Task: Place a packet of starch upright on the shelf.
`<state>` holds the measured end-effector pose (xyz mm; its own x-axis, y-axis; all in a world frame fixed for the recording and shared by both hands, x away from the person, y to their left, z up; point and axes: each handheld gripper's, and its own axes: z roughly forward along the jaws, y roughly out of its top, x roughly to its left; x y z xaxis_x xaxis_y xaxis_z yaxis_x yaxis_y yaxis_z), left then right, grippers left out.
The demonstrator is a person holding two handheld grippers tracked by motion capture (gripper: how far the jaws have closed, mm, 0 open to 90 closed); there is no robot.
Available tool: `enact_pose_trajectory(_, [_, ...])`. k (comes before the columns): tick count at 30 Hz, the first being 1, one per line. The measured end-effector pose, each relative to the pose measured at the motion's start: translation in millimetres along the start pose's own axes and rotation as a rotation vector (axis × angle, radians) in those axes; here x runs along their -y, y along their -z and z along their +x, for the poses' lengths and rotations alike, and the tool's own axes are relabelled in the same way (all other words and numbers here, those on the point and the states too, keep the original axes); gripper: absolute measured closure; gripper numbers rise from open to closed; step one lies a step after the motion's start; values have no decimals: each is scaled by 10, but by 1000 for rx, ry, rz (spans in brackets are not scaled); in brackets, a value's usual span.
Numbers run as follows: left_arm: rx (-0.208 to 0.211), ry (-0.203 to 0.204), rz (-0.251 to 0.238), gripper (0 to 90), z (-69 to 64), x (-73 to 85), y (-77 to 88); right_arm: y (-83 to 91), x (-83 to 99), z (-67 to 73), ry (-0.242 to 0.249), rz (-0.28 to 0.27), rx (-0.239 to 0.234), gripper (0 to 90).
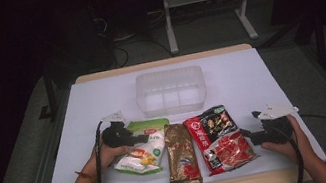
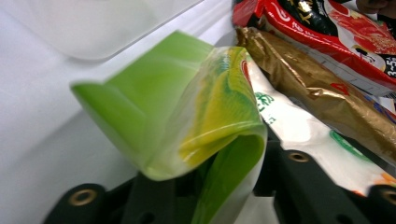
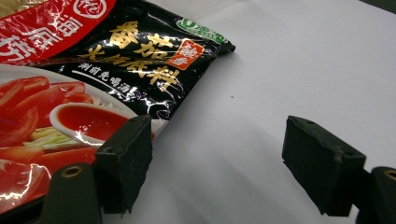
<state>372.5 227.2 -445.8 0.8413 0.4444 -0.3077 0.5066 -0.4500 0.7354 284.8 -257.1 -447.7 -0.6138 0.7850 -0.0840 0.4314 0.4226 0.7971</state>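
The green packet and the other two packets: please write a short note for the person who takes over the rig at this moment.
Left tool: shut on the green packet; its top edge is folded between the jaws.
Right tool: open, empty, at the right edge of the red and black packet.
Gold packet: lies flat between the other two.
Clear plastic bin: behind the packets, nothing inside.
Done: the green packet is gripped.
Left: probably to put all three packets into the bin.

Clear plastic bin [image 1: 171,90] mid-table; gold packet [image 1: 181,153] between neighbouring packets.
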Motion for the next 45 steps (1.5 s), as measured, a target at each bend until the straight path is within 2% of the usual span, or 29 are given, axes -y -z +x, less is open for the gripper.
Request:
enact_pose_trajectory(1, [-5, -5, -4, 762, -16, 3, 12, 1, -4, 2, 4, -1, -1, 237])
enact_pose_trajectory(3, [-35, -7, -22, 778, -80, 17, 56, 8, -11, -1, 7, -9, -3, 237])
enact_pose_trajectory(4, [-35, -7, -22, 783, -80, 17, 56, 8, -11, -1, 7, -9, -3, 237])
enact_pose_trajectory(5, [-58, -6, -30, 788, -116, 30, 107, 14, -21, -9, 6, -15, -2, 237])
enact_pose_trajectory(10, [-77, -5, -86, 811, -215, 49, 317, 11, -50, -43, 1, -33, 12, 237])
enact_pose_trajectory(13, [-95, -13, -130, 822, -294, 47, 449, 0, -57, -53, 2, -35, 18, 237])
enact_pose_trajectory(20, [-120, 5, -257, 838, -409, -2, 706, -31, -85, -66, 4, -40, 20, 237])
enact_pose_trajectory(25, [-156, -15, -309, 847, -511, -37, 829, -62, -94, -68, 15, -37, 19, 237])
enact_pose_trajectory(26, [-156, -15, -309, 848, -511, -37, 829, -62, -94, -68, 15, -37, 19, 237])
enact_pose_trajectory(27, [-173, -8, -328, 849, -524, -36, 856, -72, -100, -70, 12, -35, 18, 237])
enact_pose_trajectory(34, [-182, -11, -372, 850, -554, -54, 917, -68, -105, -73, 6, -51, 25, 237])
enact_pose_trajectory(41, [-173, -5, -432, 850, -630, -83, 982, 16, -129, -100, -22, -140, 40, 237])
enact_pose_trajectory(45, [-175, 0, -468, 850, -665, -109, 1018, 25, -140, -88, -14, -147, 48, 237])
